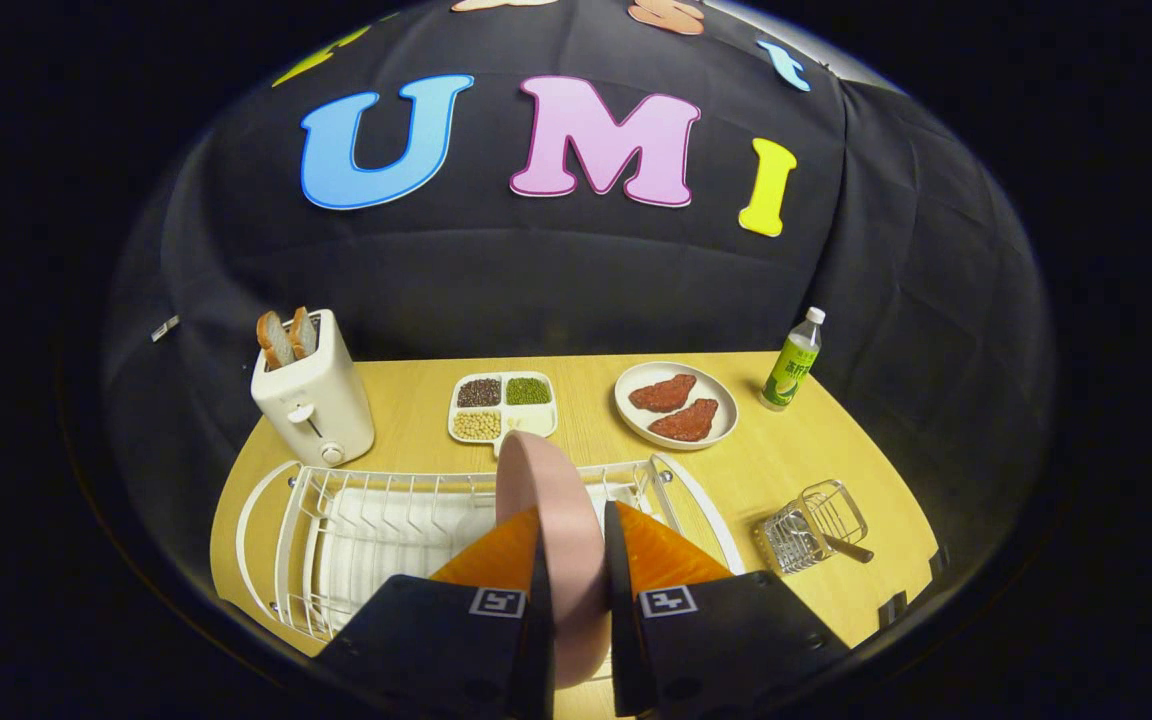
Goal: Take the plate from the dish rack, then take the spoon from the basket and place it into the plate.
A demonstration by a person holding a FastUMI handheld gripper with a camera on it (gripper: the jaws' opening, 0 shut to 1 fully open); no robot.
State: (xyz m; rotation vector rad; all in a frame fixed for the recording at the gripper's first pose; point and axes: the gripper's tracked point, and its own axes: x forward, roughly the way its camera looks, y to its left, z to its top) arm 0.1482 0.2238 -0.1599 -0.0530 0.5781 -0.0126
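The gripper [576,590] has its two fingers clamped on the rim of the pink plate [554,520], which stands on edge between them and rises just ahead of the fingertips. Directly below and beyond the fingers lies the white wire dish rack [376,530]; whether the plate's lower edge rests in a slot or hangs clear of it is hidden by the fingers.

By my reading the first step is in hand: the plate is gripped but not yet set down on the worktop [786,470]. The spoon remains to be fetched; a dark handle [848,548] pokes out of the small wire basket [814,525] off to the right of the fingers, and it is probably that spoon.

The barest stretch of worktop lies between the rack and the basket. Farther ahead stand a toaster [316,400], a divided tray of beans [503,405], a plate of meat [676,405] and a bottle [794,365], so that side is crowded.
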